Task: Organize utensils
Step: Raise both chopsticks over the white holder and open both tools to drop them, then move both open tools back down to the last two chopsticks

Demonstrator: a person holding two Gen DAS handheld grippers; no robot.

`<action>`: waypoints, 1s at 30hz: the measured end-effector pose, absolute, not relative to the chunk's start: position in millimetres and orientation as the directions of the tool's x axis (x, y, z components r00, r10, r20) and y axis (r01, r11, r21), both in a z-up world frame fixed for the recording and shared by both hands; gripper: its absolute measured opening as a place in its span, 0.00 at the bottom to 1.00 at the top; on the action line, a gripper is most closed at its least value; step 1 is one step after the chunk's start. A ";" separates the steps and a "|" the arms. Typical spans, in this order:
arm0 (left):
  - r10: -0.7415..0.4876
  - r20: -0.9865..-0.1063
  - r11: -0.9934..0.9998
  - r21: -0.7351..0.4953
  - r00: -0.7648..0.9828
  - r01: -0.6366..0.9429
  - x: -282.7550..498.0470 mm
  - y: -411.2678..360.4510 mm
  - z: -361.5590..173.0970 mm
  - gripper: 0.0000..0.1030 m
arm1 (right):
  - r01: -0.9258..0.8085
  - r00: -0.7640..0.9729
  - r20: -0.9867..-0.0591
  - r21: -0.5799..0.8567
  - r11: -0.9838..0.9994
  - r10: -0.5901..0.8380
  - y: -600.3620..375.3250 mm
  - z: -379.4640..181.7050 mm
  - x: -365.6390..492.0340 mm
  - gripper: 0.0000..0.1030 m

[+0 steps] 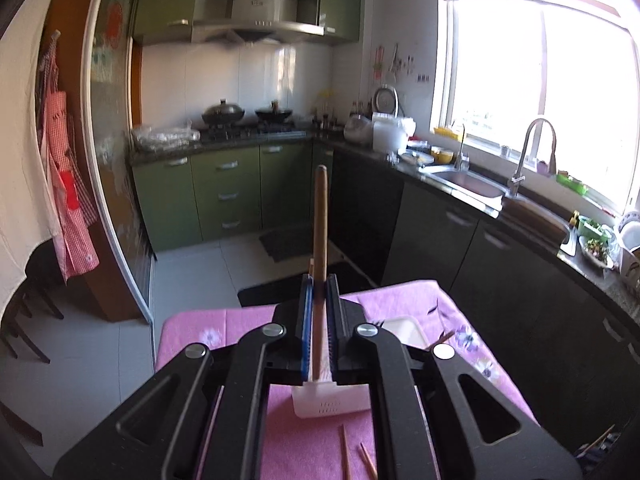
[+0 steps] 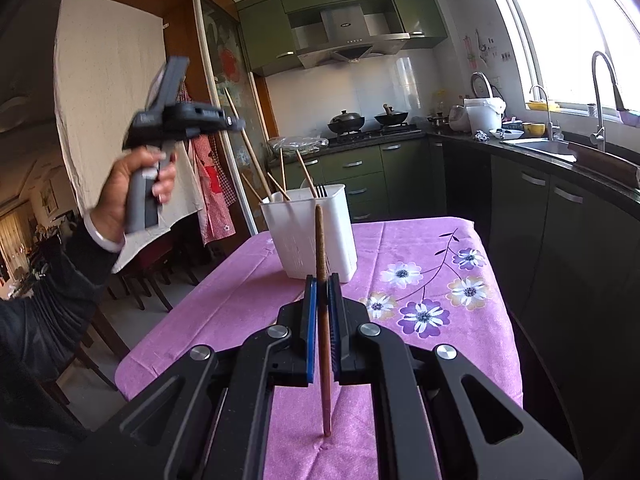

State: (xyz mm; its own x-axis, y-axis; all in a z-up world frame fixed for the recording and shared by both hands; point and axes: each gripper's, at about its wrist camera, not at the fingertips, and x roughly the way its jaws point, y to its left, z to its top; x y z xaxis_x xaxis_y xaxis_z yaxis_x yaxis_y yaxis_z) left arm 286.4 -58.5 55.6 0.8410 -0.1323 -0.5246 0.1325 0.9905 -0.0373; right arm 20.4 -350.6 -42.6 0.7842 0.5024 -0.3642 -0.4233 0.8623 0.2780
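My left gripper (image 1: pixel 319 280) is shut on a brown wooden chopstick (image 1: pixel 320 216) that stands upright between the pads, high above the pink table. The left gripper also shows in the right wrist view (image 2: pixel 236 124), raised at the left with the chopstick (image 2: pixel 248 148) slanting down. Below it stands the white utensil holder (image 1: pixel 332 400). In the right wrist view the holder (image 2: pixel 312 236) stands on the table and holds several chopsticks and a dark fork. My right gripper (image 2: pixel 322 280) is shut on another brown chopstick (image 2: pixel 320 248) whose lower tip touches the cloth.
The pink flowered tablecloth (image 2: pixel 420 280) covers a small table. Loose chopsticks (image 1: pixel 352 456) lie on it, and a white tray (image 1: pixel 404 330) sits at its right. Dark cabinets and a sink counter (image 2: pixel 560 168) run along the right; chairs (image 2: pixel 132 280) stand at the left.
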 end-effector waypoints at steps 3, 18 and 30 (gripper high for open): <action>-0.129 -0.553 0.990 -0.022 0.823 0.140 289.5 -58.2 41.3 0.15 | -0.427 0.787 -0.345 0.293 0.856 0.511 -350.9 -30.6 33.8 0.06; -0.148 -0.486 0.985 0.008 0.861 0.174 215.5 -46.8 41.2 0.24 | -0.410 0.887 -0.102 0.277 0.869 0.451 -319.0 84.9 154.6 0.06; -0.181 -0.553 0.976 0.003 0.814 0.219 187.8 -44.6 13.2 0.24 | -0.374 0.881 -0.200 0.259 0.890 0.428 -268.3 80.3 259.3 0.06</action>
